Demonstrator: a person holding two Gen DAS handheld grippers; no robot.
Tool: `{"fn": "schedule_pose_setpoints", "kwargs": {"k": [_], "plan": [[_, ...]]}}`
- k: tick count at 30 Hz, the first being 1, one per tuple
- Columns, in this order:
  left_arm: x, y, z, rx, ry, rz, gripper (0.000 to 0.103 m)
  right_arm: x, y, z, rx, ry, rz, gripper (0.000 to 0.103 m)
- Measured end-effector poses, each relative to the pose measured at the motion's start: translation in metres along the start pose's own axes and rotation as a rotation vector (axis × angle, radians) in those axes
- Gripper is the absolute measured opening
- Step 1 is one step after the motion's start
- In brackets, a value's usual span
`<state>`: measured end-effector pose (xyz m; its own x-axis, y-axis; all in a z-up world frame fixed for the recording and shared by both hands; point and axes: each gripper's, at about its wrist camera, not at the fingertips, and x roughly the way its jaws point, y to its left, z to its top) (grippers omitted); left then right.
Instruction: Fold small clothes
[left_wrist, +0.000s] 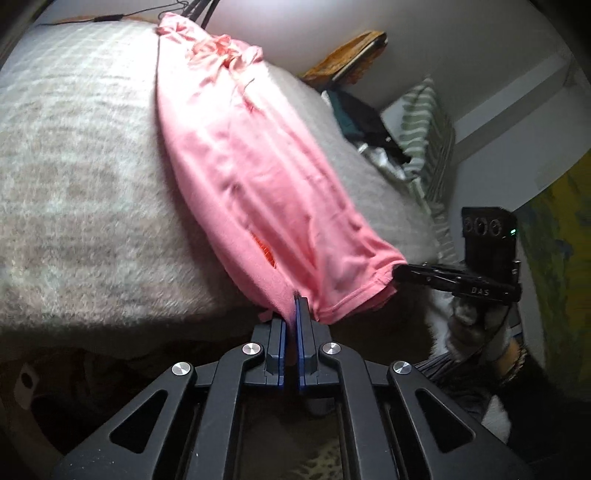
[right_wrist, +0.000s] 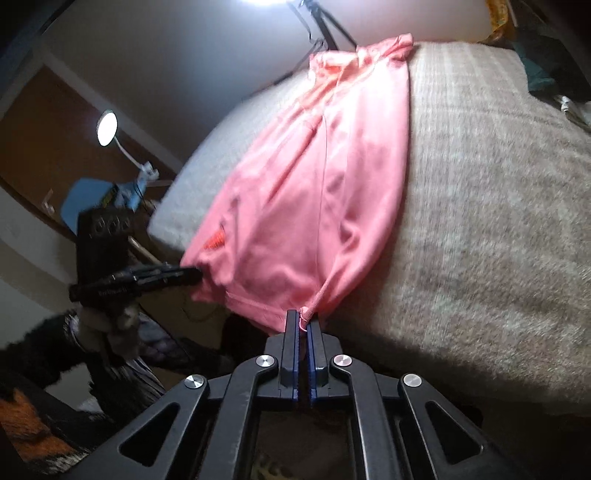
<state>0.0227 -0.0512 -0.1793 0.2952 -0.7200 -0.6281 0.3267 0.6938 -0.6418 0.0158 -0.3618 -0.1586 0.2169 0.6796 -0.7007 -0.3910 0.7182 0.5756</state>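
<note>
Now both pinching the near hem of the pink garment (left_wrist: 255, 177) on the bed (left_wrist: 74, 184): left tool (left_wrist: 294, 302) at one corner, right tool (right_wrist: 303, 317) at the other, probably to lift and fold it away.

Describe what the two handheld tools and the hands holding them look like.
Both tools are matte black linkages with round silver pivot bolts and blue pads lining their fingers. The left tool and right tool look alike. Seen from the side, the right tool's body carries white lettering and a boxy black module with a green light. The hands wear light grey gloves.
</note>
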Motion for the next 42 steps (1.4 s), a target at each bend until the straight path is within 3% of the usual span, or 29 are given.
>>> {"fn": "schedule_pose_setpoints", "kwargs": {"k": [5,9,22,33,42], "plan": [[-0.008,-0.006,0.021,0.004,-0.036,-0.043,0.003,-0.018,-0.003,0.013,0.036,-0.079,0.046,0.001],[-0.013,-0.009,0.042,0.024,-0.064,-0.053,0.003,-0.025,0.001,0.030,0.009,-0.106,0.032,0.001],[-0.013,-0.001,0.096,0.068,-0.124,-0.009,0.003,-0.015,-0.004,0.092,-0.008,-0.152,0.001,0.001],[0.006,0.039,0.156,-0.023,-0.168,0.039,0.002,0.010,-0.029,0.157,0.040,-0.192,-0.065,0.001],[0.030,0.069,0.185,-0.081,-0.153,0.083,0.002,0.050,-0.061,0.194,0.087,-0.152,-0.125,0.001]]}}
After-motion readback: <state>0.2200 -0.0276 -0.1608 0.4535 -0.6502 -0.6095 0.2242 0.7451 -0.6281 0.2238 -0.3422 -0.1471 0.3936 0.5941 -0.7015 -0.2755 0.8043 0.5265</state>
